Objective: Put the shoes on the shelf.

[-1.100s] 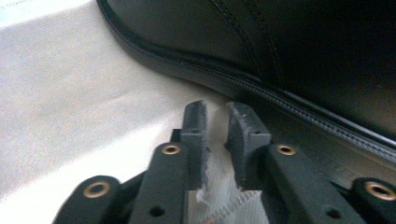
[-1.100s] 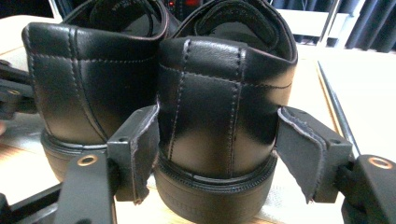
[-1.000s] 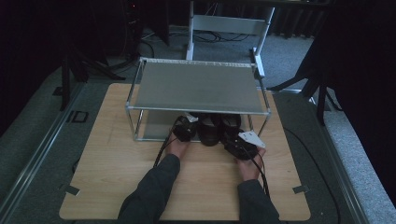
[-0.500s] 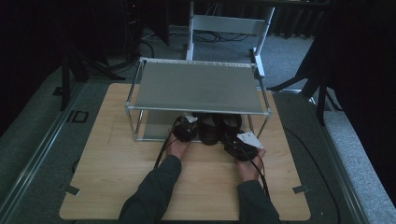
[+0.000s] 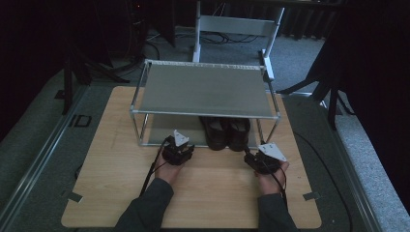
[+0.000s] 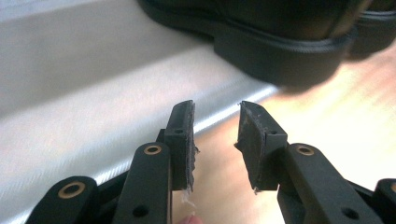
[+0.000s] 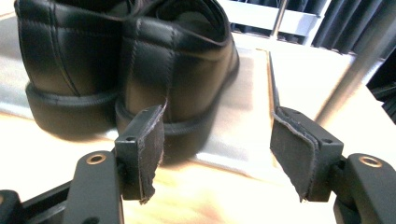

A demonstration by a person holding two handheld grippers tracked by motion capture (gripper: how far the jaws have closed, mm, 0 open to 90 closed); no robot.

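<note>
A pair of black leather lace-up shoes (image 5: 226,133) stands side by side on the lower grey metal shelf (image 5: 164,129) of a two-tier rack of silver tubing (image 5: 205,90), toward the shelf's right half, heels at the front edge facing the person. The rack sits on a light wooden tabletop (image 5: 116,159). The left gripper (image 5: 179,152) rests on the wood just in front of the shelf's edge, left of the shoes and clear of them; in the left gripper view its jaws stand a small way apart with nothing between them (image 6: 215,140), and the nearest shoe's heel (image 6: 275,56) lies ahead and to the right. The right gripper (image 5: 263,158) sits near the rack's front right post, just right of the shoes; in the right gripper view its jaws are spread wide and empty (image 7: 217,156), the heel of the right-hand shoe (image 7: 173,79) close beyond the left jaw without touching it.
</note>
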